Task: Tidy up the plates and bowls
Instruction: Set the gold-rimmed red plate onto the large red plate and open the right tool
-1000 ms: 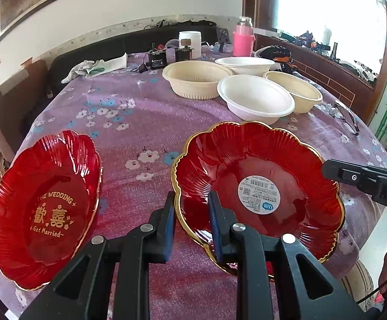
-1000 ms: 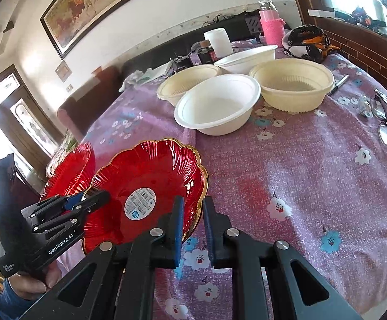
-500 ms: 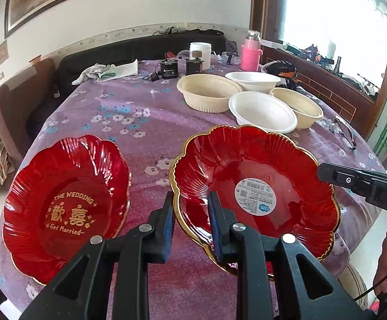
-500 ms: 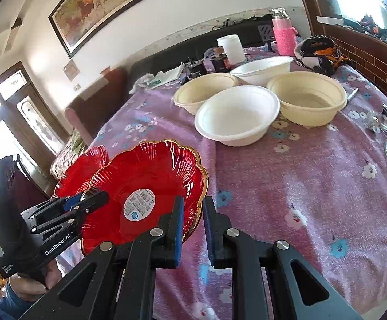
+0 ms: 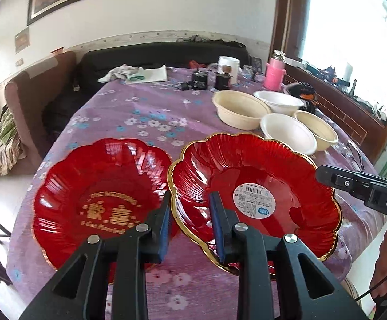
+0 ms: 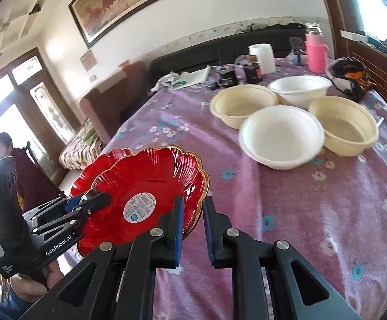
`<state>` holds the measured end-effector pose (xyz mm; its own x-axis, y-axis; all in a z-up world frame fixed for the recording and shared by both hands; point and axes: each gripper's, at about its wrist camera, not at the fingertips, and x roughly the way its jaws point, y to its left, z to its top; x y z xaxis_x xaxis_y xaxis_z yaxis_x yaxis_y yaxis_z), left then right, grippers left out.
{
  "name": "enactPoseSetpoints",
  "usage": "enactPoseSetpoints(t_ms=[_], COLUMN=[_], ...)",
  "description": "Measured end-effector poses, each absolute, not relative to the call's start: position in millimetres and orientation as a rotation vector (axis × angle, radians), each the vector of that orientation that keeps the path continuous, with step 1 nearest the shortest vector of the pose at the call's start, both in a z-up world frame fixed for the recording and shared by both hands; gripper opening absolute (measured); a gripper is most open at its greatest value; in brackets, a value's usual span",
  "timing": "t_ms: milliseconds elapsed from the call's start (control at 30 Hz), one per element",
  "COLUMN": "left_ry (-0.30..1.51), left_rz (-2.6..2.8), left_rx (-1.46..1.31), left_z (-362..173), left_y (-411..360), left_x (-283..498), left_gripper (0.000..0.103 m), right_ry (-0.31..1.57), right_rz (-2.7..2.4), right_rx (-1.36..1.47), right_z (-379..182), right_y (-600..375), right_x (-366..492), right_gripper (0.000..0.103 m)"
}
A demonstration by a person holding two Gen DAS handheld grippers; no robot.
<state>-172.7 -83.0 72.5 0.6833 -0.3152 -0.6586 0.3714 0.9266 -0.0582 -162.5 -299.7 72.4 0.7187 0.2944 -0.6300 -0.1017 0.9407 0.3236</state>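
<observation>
- A gold-rimmed red plate [image 5: 255, 186] with a round white barcode sticker [image 5: 255, 200] in its well is held above the near edge of a table under a purple floral cloth [image 5: 145, 106], gripped from two sides.
- The left gripper [image 5: 190, 210] straddles the plate's left rim, one blue-padded finger outside, one inside; its jaws are opening slightly with the rim between them, and the pads look close on the rim.
- The right gripper [image 6: 192, 222] is nearly closed on the plate's [image 6: 145, 186] opposite rim, the gold edge pinched between its blue pads.
- A second red plate [image 5: 100, 200], lettered "THE WEDDING" in gold, lies on the cloth just beside the held one, on its left; in the right wrist view its edge [image 6: 113, 154] shows behind the held plate.
- Four bowls cluster farther back on the table: two cream bowls [image 6: 243, 105] [image 6: 344, 125] and two white bowls [image 6: 281, 136] [image 6: 300, 88], rims touching or nearly so.
- A pink bottle [image 6: 316, 52] and a white jar [image 6: 261, 57] stand at the far end.
</observation>
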Motion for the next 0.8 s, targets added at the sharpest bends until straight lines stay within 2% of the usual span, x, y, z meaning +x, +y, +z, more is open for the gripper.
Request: enactPoseSetpoints(t_ms=[433, 800], left_ry=[0.735, 0.77], left_rz=[-0.279, -0.185], left_rx=[-0.007, -0.089], left_z=[68.8, 53.6], left_y=[-20.8, 32.8], left_x=[-163.3, -146.9], left_gripper=[0.025, 0.027], right_ry=[0.758, 0.822], right_rz=[0.318, 0.369], right_rx=[0.212, 0.155], right_z=[79.5, 60.4], right_y=[-238.4, -182.1], right_x=[-128.5, -89.1], right_gripper=[0.016, 0.016])
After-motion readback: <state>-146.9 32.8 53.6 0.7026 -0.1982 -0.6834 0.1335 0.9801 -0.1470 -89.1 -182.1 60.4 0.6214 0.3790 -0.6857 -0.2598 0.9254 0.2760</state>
